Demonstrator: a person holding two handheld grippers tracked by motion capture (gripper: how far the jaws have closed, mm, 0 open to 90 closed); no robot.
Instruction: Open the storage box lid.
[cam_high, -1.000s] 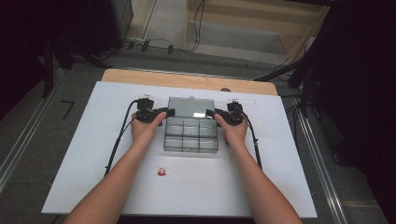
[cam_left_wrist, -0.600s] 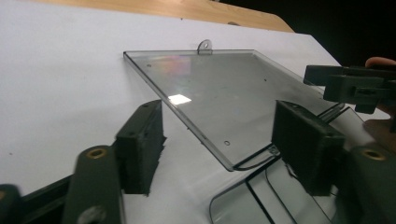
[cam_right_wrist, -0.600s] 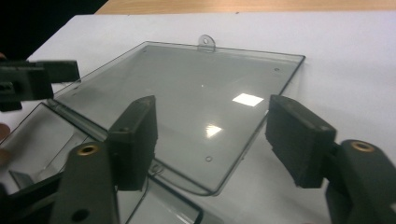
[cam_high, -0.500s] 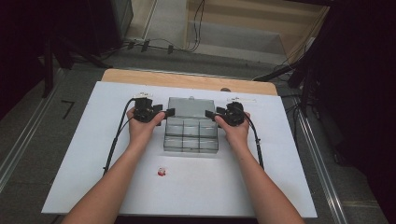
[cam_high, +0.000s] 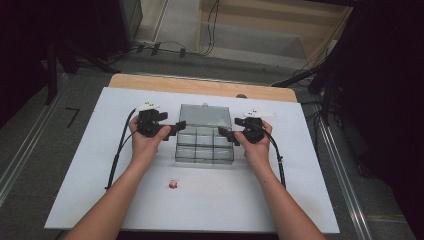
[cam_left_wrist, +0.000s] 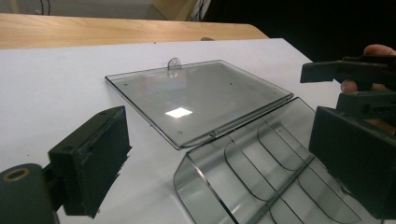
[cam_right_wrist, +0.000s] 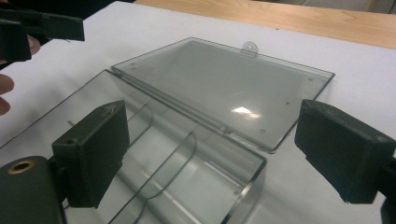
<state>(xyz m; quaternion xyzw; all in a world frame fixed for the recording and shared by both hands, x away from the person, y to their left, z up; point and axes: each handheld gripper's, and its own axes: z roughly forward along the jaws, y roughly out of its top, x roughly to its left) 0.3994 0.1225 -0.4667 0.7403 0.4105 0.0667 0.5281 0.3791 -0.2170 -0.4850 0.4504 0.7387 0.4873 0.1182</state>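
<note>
Box (cam_high: 204, 145): lying mid-table, lid (cam_high: 205, 116) folded flat behind (compartments exposed for filling)
Left gripper (cam_high: 176, 127): jaws just opening wide, gripping nothing
Right gripper (cam_high: 224, 133): likewise spreading, flanking the box

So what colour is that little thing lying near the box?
The small object is red and white, seen best in the high view.

The right gripper (cam_right_wrist: 210, 163) has just been spreading its jaws, which stand wide apart above a clear plastic box (cam_right_wrist: 154, 154) with curved dividers, touching nothing. The box's lid (cam_right_wrist: 224, 88) lies flat open on the white table (cam_right_wrist: 355, 60). The left gripper (cam_right_wrist: 37, 28) shows at the upper left.
</note>
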